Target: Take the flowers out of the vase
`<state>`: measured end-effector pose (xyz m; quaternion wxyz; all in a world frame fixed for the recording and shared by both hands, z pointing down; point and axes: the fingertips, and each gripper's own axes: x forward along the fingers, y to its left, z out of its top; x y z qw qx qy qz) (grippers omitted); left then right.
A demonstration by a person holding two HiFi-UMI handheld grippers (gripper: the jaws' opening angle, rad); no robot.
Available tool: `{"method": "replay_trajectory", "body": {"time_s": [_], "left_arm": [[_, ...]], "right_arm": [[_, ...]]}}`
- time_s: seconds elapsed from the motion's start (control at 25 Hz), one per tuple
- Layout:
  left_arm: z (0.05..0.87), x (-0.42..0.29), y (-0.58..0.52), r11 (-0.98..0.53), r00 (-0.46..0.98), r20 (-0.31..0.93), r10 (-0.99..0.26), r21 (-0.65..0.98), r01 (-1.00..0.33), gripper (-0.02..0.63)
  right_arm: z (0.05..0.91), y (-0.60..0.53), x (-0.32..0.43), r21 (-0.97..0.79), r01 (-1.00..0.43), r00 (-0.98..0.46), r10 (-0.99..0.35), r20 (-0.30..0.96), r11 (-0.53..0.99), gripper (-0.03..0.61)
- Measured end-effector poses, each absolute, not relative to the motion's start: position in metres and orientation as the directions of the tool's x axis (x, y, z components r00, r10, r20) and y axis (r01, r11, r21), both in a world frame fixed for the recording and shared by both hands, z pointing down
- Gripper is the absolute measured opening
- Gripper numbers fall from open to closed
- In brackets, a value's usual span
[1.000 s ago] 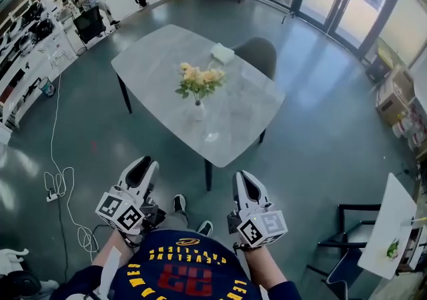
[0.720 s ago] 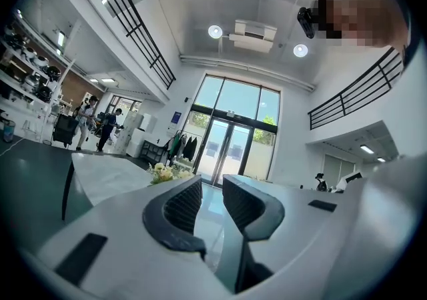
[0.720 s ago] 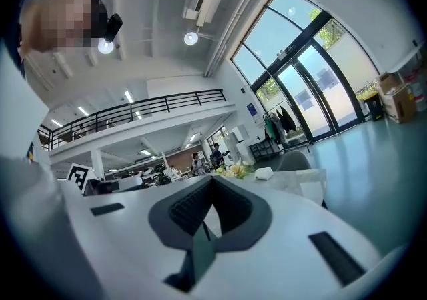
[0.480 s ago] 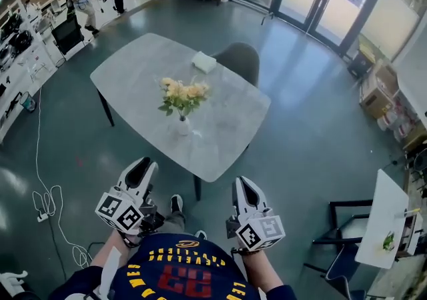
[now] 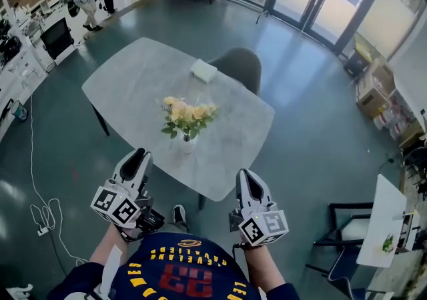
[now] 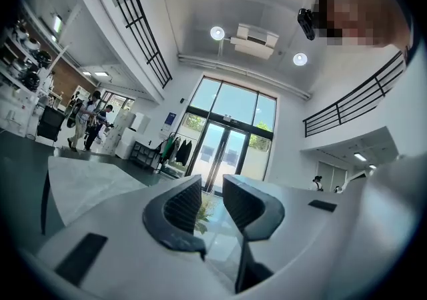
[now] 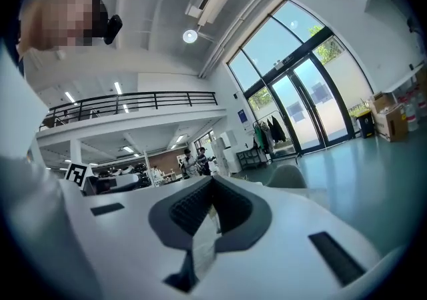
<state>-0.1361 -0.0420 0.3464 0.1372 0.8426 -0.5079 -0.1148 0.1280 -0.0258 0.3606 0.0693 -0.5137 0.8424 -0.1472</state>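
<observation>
The left gripper point(image 5: 137, 159) is held level with its jaws apart and nothing between them; its own view shows only a distant bit of greenery through the gap. The right gripper point(image 5: 247, 179) is also level, its jaws drawn together and empty. Both sit close to the person's body, short of the table point(image 5: 127, 75), whose near edge lies just ahead of them.

The flowers point(image 5: 187, 115), a pale yellow bunch with green leaves, stand in the vase point(image 5: 187, 144) ahead of the grippers and between their two lines, a little nearer the left one, still well apart from both. Beyond the vase lies a white cloth point(image 5: 203, 70), and past the table's far edge is a chair point(image 5: 238, 65).

This looks like the approach: nothing has been touched and the flowers are still fully in the vase. Next, the grippers need to come over the table edge; the open left one could take the stems just above the vase mouth, while the right would have to open to steady the vase before a straight upward lift
</observation>
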Motion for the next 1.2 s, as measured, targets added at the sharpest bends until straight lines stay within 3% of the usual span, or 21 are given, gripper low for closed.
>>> {"method": "replay_trajectory", "body": {"time_s": [0.48,0.76,1.2], "left_arm": [[0.341,-0.227,-0.141,-0.399,0.38,-0.124,-0.917,0.318,-0.86,0.101],[0.38,-0.249,-0.159,-0.356,0.359,-0.056,-0.932,0.34,-0.871,0.101],[0.441,-0.214,-0.169,-0.33,0.361,0.08,-0.929,0.256,-0.908,0.101]], "right_arm": [[0.311,-0.149,0.111,-0.191,-0.917,-0.345,-0.937,-0.059,0.35,0.006],[0.32,-0.17,0.092,-0.198,-0.919,-0.346,-0.938,-0.012,0.342,0.006],[0.372,-0.196,0.107,-0.287,-0.889,-0.39,-0.918,0.071,0.356,0.006]]}}
